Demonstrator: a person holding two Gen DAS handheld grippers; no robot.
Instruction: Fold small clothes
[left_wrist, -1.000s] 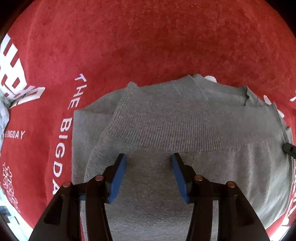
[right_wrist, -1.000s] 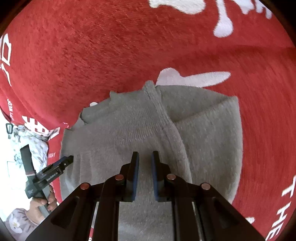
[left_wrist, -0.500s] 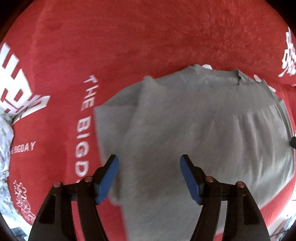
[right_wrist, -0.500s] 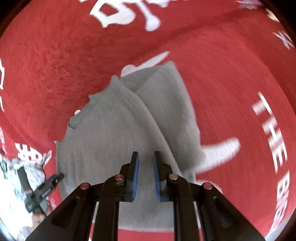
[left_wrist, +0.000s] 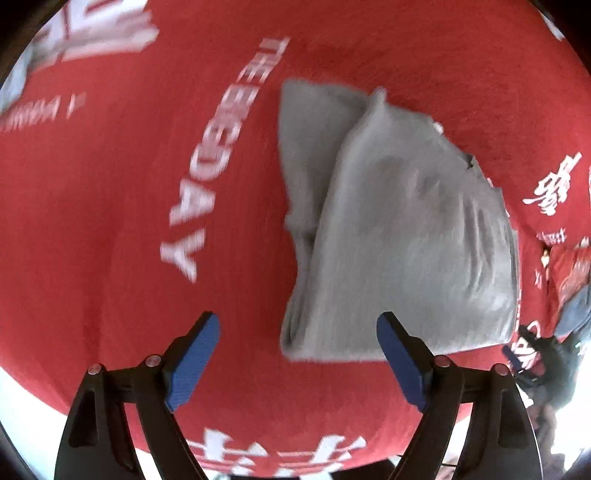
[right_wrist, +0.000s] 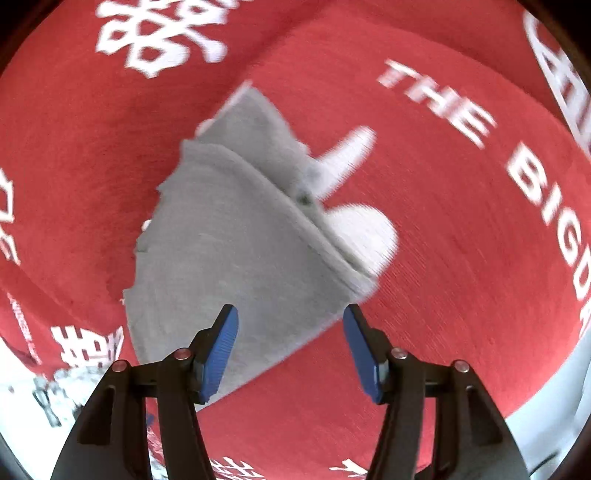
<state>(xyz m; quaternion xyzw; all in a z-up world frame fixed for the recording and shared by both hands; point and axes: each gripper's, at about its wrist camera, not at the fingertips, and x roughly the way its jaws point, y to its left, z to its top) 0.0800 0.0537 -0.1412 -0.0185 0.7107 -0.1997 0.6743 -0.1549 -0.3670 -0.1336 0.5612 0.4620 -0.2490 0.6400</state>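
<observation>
since both pulled back | left tool (left_wrist: 297, 343) wider apart | right tool (right_wrist: 290, 338) now apart, off folded grey garment (right_wrist: 236, 251)

In my left wrist view the folded garment (left_wrist: 402, 236) lies on the cloth (left_wrist: 110, 184) at about 1 o'clock from my left tongs (left_wrist: 298, 360). In the right wrist view it lies at 11 o'clock from my right tongs (right_wrist: 290, 349), its near edge between them.

Right gripper (right_wrist: 290, 347): jaws, formerly near-closed, now standing wide apart. Left gripper (left_wrist: 297, 363): widening further, backing off; grey knit garment (left_wrist: 399, 229) now lying ahead of its jaws, not between.
</observation>
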